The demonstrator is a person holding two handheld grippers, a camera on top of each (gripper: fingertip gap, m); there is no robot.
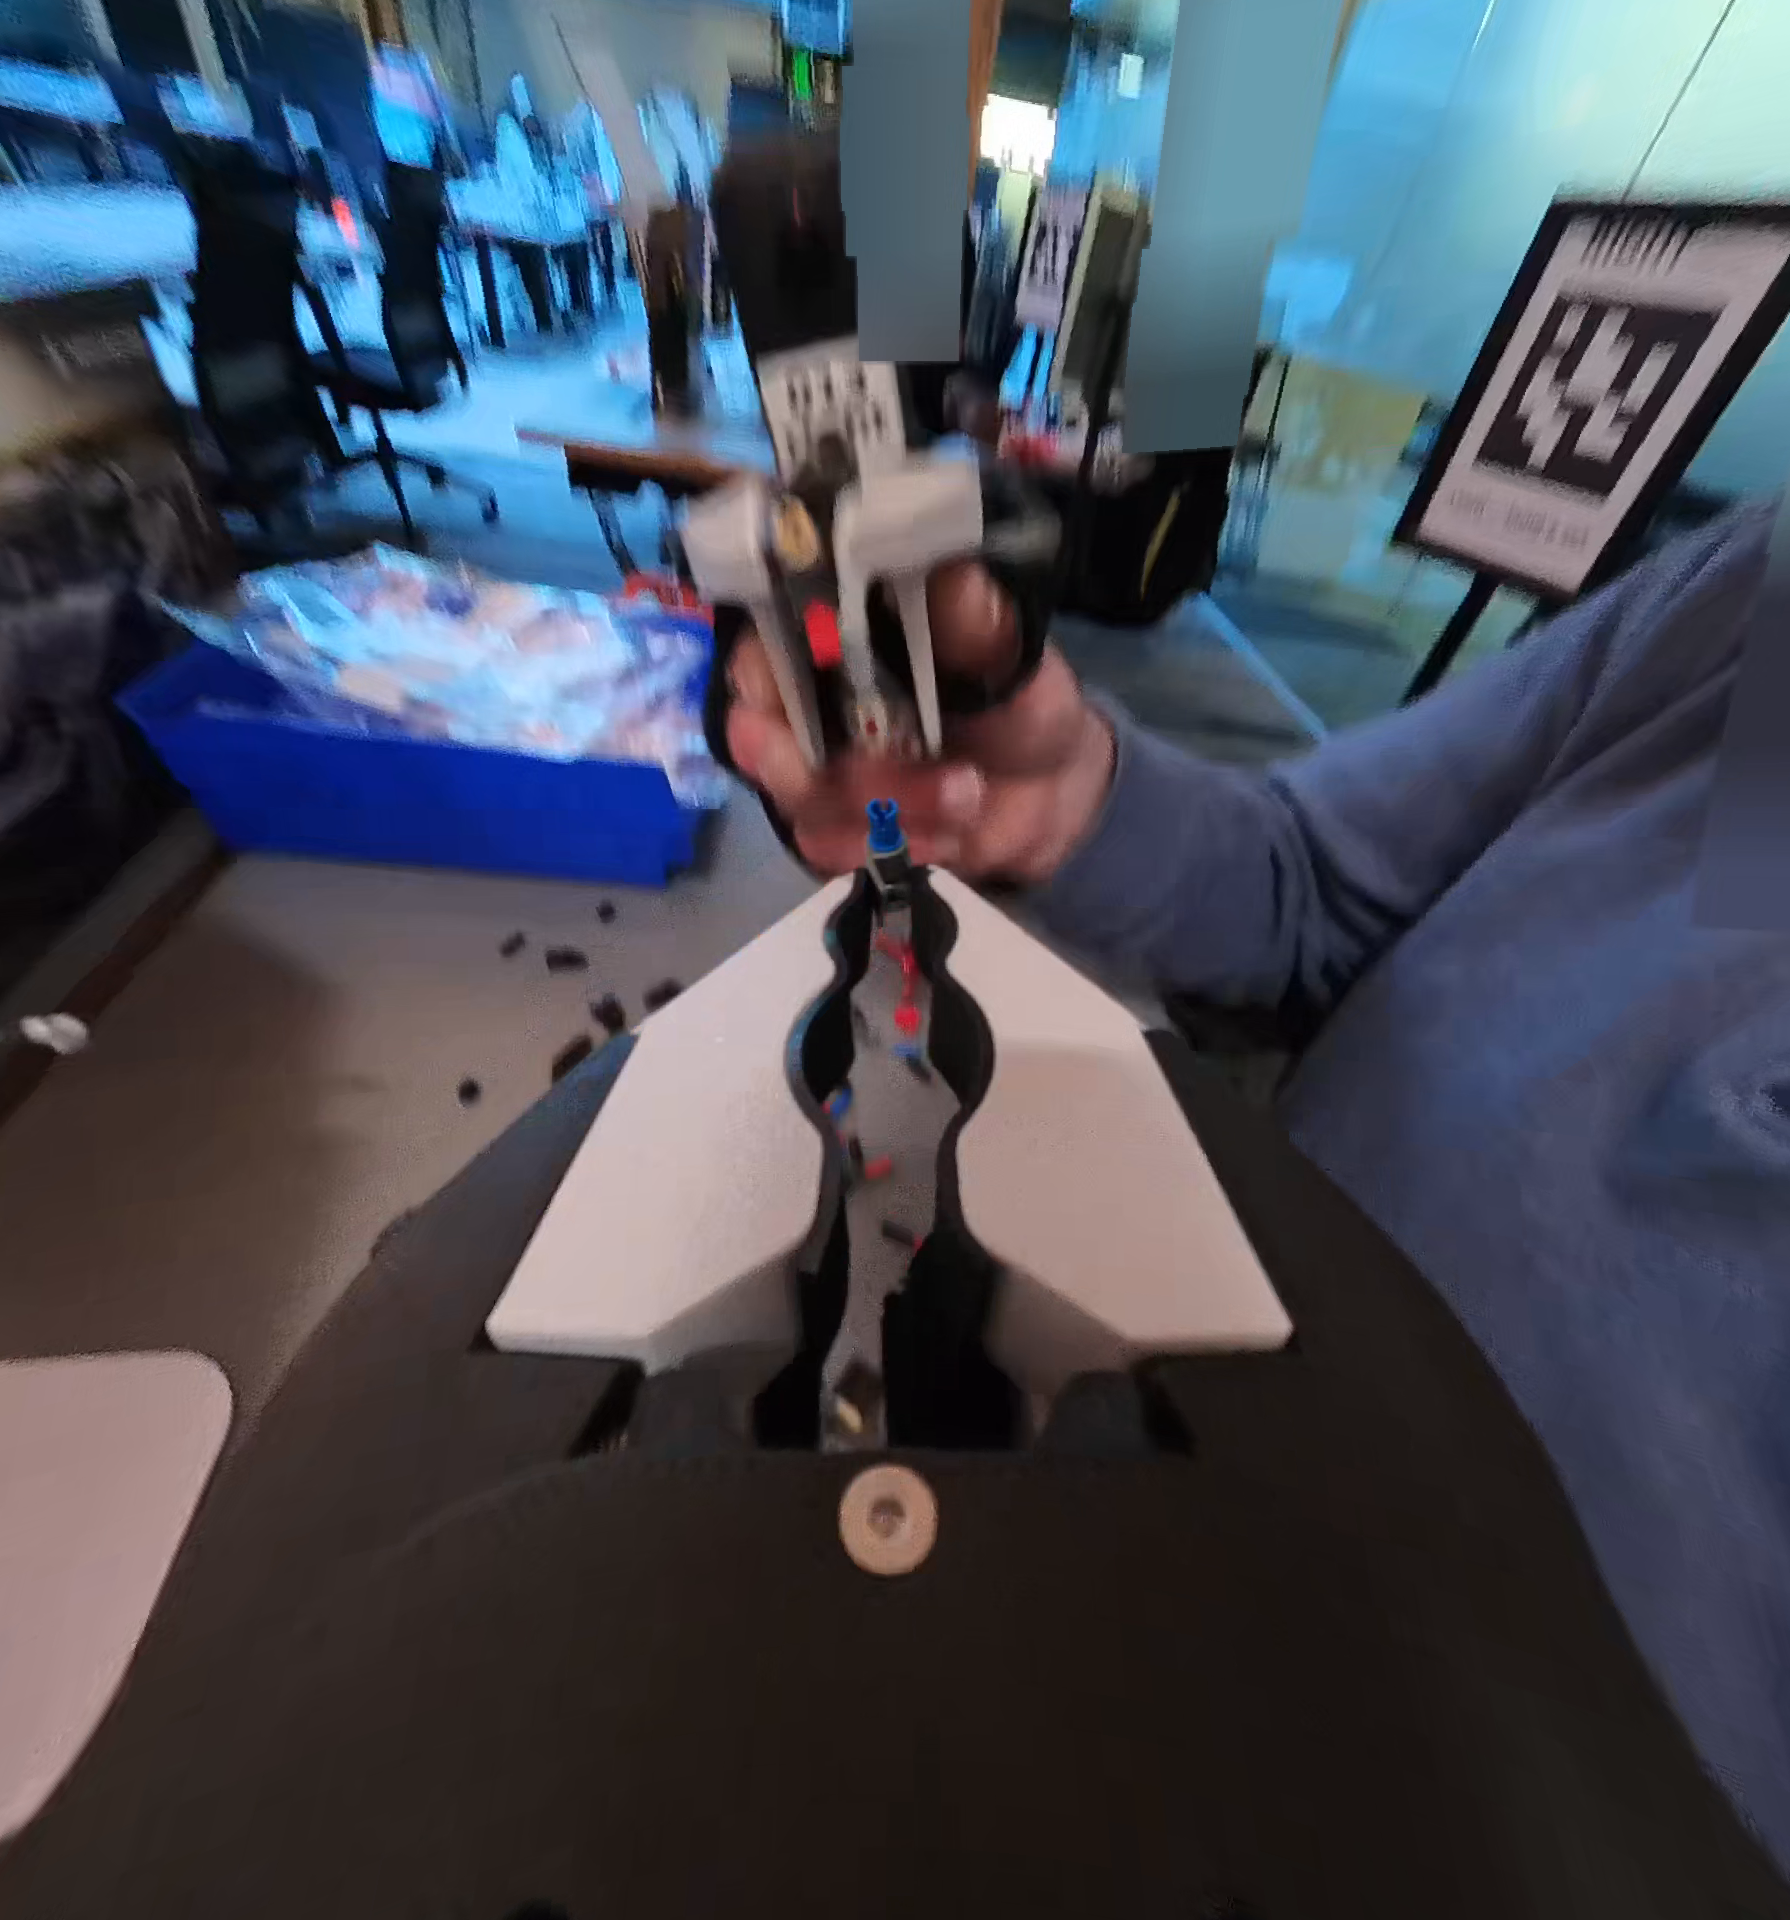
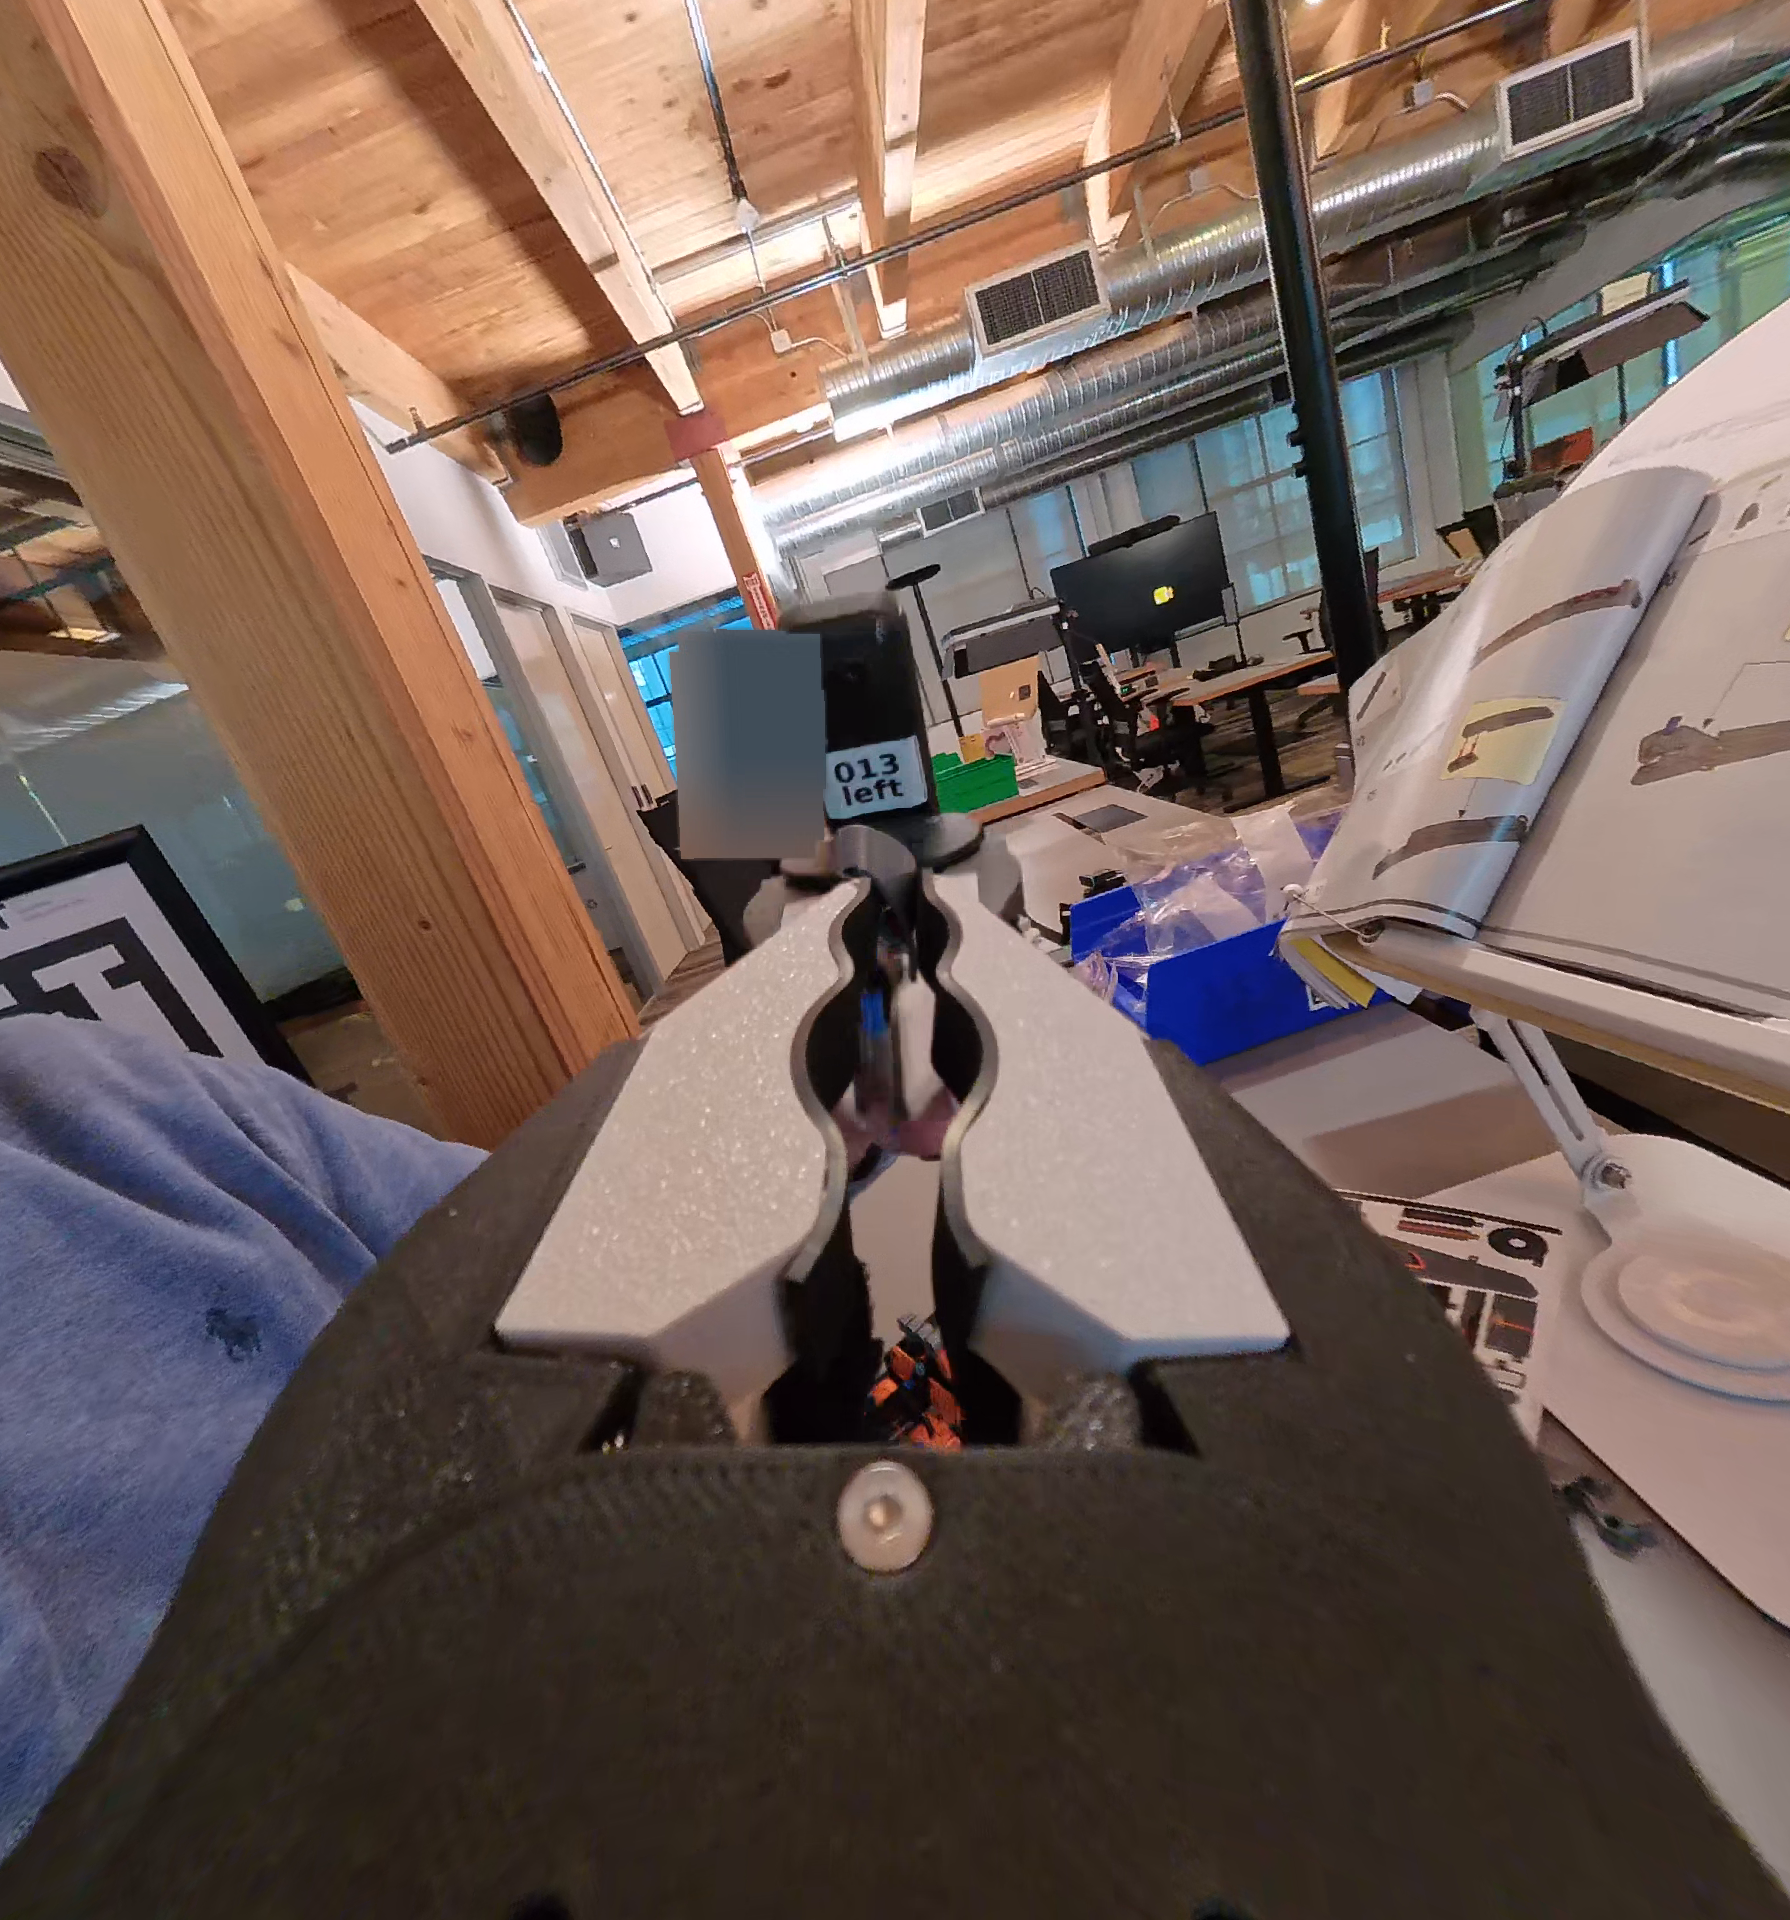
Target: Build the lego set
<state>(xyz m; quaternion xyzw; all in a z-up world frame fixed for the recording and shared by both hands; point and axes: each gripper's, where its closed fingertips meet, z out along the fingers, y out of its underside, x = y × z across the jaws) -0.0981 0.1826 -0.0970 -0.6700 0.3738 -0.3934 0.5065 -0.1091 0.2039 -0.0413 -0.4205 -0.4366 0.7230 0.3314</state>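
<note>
The two grippers meet tip to tip above the counter (image 1: 247,1091), and the coming move turns on that line between them.

The left gripper (image 1: 886,885) has its jaws clenched on a small black piece, with a blue pin (image 1: 880,824) standing out past the tips. The pin's long axis runs straight on along the jaws, pointing away from the left wrist camera and at the right gripper (image 1: 875,743).

The right gripper hangs just beyond the pin, apart from it, with its jaws aimed back down towards it. They are grasping a dark part (image 1: 839,665) with a red bit on it. Blur hides the part's shape and any hole in it. In the right wrist view the pin shows as a blue sliver (image 2: 873,1013) through the gap between the jaws, so the two are nearly in line, the pin a little low.

The step looks like a mid-air join: pin into dark part. Either gripper is equally near. The push should follow the pin's axis, since a sideways offset would likely skew the pin in its grip.

Loose pieces (image 1: 579,987) lie on the counter, well below.
</note>
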